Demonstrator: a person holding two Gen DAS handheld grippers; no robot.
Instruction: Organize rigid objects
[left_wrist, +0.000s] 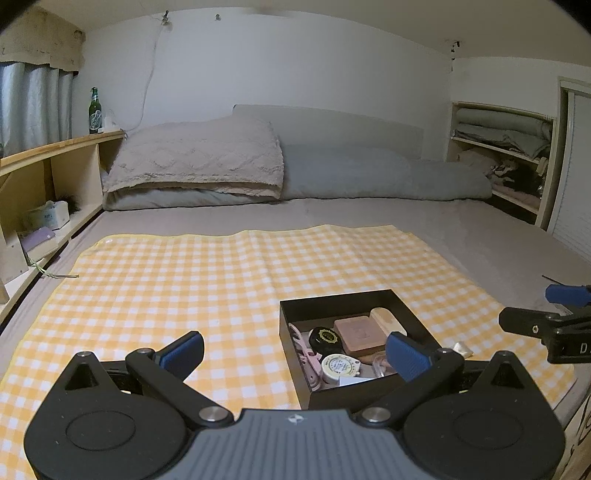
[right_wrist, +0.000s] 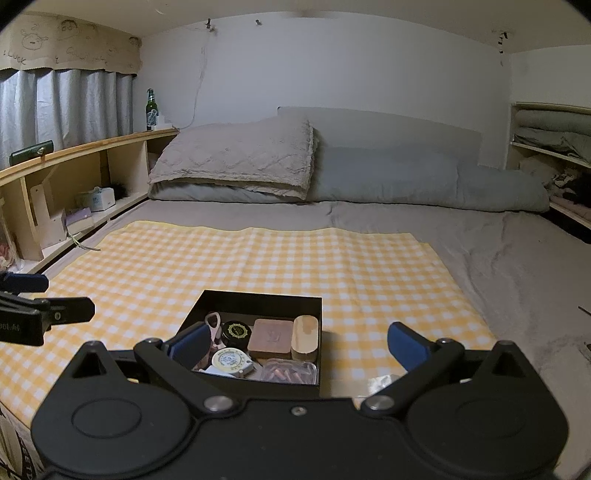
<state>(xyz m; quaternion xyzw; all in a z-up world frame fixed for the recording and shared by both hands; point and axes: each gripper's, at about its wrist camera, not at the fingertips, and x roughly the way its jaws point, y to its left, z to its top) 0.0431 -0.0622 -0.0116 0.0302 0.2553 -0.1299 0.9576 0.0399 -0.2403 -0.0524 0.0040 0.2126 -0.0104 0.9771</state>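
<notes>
Two grippers are up in front of me, both spread wide with nothing between their blue pads: the left gripper (left_wrist: 293, 356) and the right gripper (right_wrist: 297, 345). The black box (right_wrist: 258, 297) sits on the yellow checked cloth (right_wrist: 258, 258) spread over the bed (right_wrist: 517, 266); from the right gripper it lies just ahead and a little toward its left finger, whose pad overlaps the box's near left corner in that view, while from the left gripper it is ahead and off to the right, with the right pad in front of the near right wall. Inside the box, reading from the right gripper, I see a pink bottle opener (right_wrist: 213, 325) along the left side, a round black tin (right_wrist: 236, 331) beside it, a flat pink square case (right_wrist: 269, 338) further right, and a pale wooden block (right_wrist: 305, 338) against the right wall. Nearer to the gripper lie a white tape measure (right_wrist: 229, 362) and a clear plastic case (right_wrist: 290, 371) with reddish pieces in it. Something small and shiny (right_wrist: 382, 382) lies on the cloth just outside the box, in front of the right finger; I cannot tell what it is. In the left wrist view the right gripper (left_wrist: 554, 317) shows at the far right edge, level with the box. Far ahead are folded blankets (right_wrist: 236, 162), and a green bottle (right_wrist: 150, 109) stands on the wooden shelf (right_wrist: 92, 147) away to the left.
</notes>
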